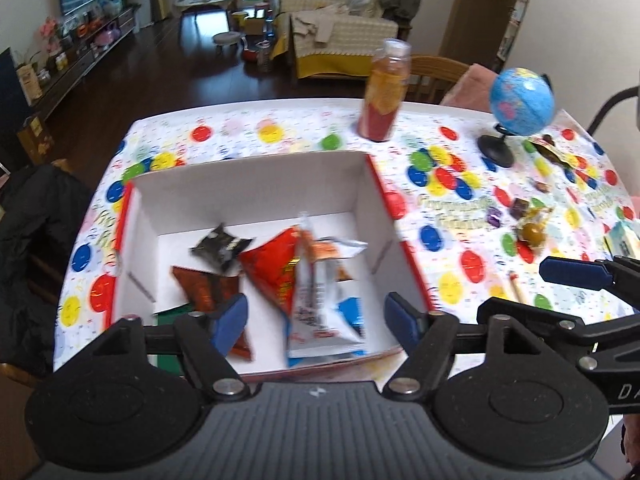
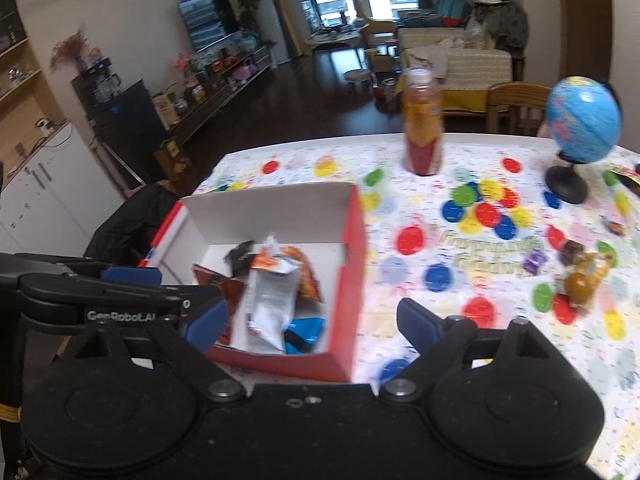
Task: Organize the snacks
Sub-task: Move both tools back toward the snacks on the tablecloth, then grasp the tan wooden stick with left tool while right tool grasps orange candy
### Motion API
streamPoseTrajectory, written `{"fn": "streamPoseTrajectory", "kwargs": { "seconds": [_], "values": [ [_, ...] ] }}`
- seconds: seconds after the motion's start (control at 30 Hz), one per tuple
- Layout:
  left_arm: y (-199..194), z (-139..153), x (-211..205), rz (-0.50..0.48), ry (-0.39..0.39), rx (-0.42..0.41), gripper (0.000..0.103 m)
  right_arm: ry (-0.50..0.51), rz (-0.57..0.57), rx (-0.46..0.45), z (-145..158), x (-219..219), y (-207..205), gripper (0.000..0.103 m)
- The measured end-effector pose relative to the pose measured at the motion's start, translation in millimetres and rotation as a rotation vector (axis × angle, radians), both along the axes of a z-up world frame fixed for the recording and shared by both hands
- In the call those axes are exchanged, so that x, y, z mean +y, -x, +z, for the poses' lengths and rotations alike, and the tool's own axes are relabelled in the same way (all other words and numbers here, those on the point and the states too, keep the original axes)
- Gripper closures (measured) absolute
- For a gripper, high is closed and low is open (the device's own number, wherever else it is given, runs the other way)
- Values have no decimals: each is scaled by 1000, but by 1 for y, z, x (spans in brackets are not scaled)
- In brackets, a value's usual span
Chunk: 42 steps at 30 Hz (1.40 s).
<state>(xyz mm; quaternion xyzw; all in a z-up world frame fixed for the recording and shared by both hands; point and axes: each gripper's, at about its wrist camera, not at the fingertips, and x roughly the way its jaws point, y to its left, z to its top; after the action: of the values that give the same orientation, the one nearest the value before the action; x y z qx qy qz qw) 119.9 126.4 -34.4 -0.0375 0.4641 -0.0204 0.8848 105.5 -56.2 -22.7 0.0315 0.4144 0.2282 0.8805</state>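
A white box with red outer walls (image 1: pixel 256 192) (image 2: pixel 272 216) stands on the balloon-print tablecloth. Several snack packets lie in it: a black one (image 1: pixel 222 246), a red one (image 1: pixel 276 268), a brown one (image 1: pixel 204 288) and a silver one (image 1: pixel 320 312) (image 2: pixel 268 300). My left gripper (image 1: pixel 316 320) hangs open above the box's near part, its blue pads touching nothing. My right gripper (image 2: pixel 312 322) is open too, over the box's near right corner. Loose wrapped candies (image 1: pixel 528 232) (image 2: pixel 580 280) lie on the cloth to the right of the box.
A tall orange-red bottle (image 1: pixel 384 92) (image 2: pixel 422 120) stands behind the box. A blue globe on a black stand (image 1: pixel 520 100) (image 2: pixel 582 120) is at the back right. A chair with a dark jacket (image 1: pixel 36 240) sits by the table's left edge.
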Motion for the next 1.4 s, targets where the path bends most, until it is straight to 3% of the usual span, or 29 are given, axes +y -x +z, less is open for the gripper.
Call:
{"fn": "streamPoseTrajectory", "kwargs": {
  "seconds": [0.03,0.2,0.27,0.3,0.6,0.93,1.13,1.4],
  "values": [
    [0,1,-7,-9,4,-6,18,-3,-9,-1,0,-8,0,11],
    [-3,0,-42,-33,28,-7,15,2,-58,-14,0,-47,1,9],
    [-6,-2,-58,-42,45,-1,3,9,-79,-17,-2,-66,0,6],
    [-7,-3,-65,-46,56,-4,2,13,-92,-20,-3,-77,0,6],
    [-29,-24,-147,-78,73,40,1,65,-204,-7,-21,-162,-19,5],
    [-65,-57,-216,-43,4,137,1,79,-264,69,-57,-231,-59,6],
    [-81,-80,-246,-47,-39,198,1,89,-256,104,-73,-243,-88,7],
    [-105,-107,-264,-24,-30,293,1,89,-230,163,-97,-240,-128,11]
  ]
}}
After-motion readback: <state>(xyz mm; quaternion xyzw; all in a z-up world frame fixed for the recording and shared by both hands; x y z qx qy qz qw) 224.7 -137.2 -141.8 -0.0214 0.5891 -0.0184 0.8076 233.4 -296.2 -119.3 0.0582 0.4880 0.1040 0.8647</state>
